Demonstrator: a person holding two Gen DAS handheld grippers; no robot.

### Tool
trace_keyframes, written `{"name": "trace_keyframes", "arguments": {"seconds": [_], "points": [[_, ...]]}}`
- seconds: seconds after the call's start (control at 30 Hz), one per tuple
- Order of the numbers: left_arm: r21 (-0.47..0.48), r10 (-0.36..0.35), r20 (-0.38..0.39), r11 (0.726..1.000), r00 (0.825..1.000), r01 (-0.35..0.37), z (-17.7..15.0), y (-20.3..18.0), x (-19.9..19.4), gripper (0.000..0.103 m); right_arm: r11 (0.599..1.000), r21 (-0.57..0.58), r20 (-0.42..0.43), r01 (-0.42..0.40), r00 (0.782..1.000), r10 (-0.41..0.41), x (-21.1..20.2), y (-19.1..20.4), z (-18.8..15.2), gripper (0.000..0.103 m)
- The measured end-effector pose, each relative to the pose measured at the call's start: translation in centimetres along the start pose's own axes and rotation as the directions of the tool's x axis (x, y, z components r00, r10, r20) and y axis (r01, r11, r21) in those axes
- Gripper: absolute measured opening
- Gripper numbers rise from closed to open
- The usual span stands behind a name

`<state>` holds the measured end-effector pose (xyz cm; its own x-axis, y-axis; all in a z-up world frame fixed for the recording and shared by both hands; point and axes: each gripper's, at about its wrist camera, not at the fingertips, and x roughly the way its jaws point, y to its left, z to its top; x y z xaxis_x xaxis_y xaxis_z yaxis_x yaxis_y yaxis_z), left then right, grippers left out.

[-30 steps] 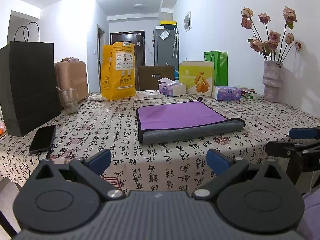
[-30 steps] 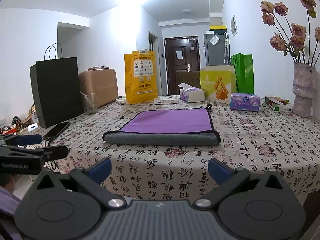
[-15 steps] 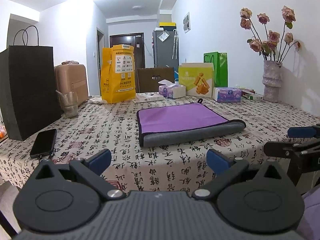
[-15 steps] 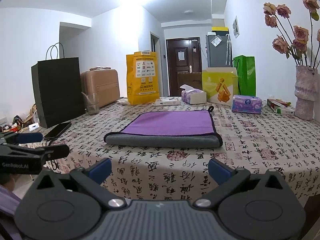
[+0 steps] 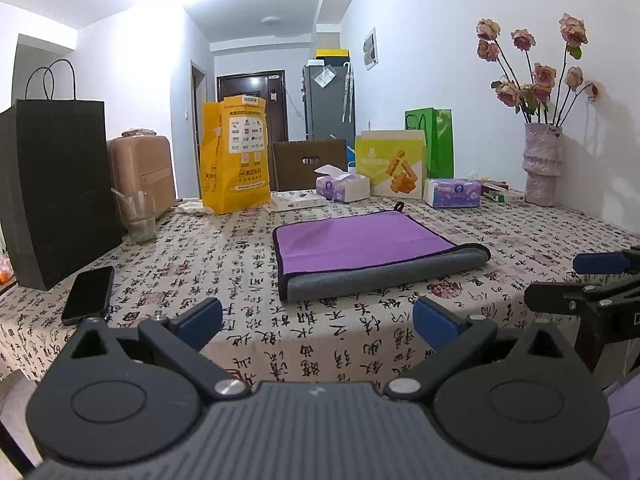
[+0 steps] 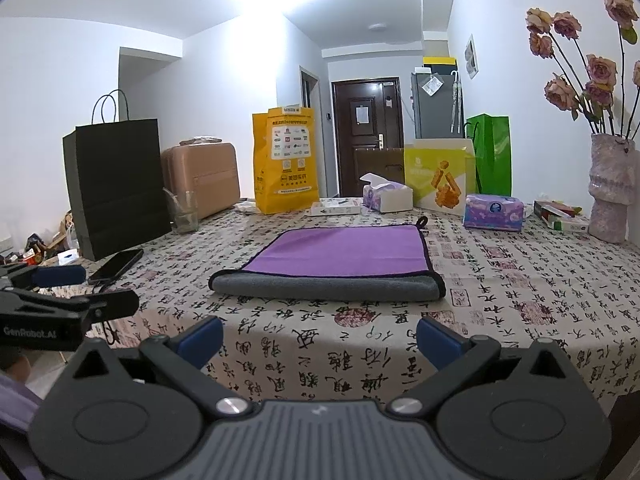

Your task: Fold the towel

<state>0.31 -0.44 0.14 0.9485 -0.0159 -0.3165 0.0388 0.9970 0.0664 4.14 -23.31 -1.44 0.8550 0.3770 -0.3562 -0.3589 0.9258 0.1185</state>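
A towel [image 5: 368,246], purple on top and grey along its folded near edge, lies flat on the calligraphy-print tablecloth [image 5: 248,276]. It also shows in the right wrist view [image 6: 340,258]. My left gripper [image 5: 316,320] is open and empty, held back in front of the table's near edge, well short of the towel. My right gripper [image 6: 320,338] is open and empty, also back from the table's near edge. Each gripper shows at the side of the other's view: the right one [image 5: 580,280] and the left one [image 6: 80,292].
A phone [image 5: 89,294], a black paper bag [image 5: 56,184] and a glass [image 5: 138,216] stand at the left. A yellow bag [image 5: 234,160], tissue boxes [image 5: 452,192] and a vase of flowers [image 5: 542,168] line the back and right.
Both views have tilted up slightly, so the table and towel sit a little lower in frame. The towel has not moved and both grippers stay open.
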Motion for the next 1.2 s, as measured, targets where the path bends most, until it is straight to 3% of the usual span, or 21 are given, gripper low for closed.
{"name": "trace_keyframes", "arguments": {"seconds": [1.2], "points": [[-0.006, -0.016, -0.013, 1.0, 1.0, 0.016, 0.0, -0.54, -0.03, 0.103, 1.0, 0.01, -0.015, 0.01, 1.0, -0.01, -0.2, -0.46, -0.32, 0.103]]}}
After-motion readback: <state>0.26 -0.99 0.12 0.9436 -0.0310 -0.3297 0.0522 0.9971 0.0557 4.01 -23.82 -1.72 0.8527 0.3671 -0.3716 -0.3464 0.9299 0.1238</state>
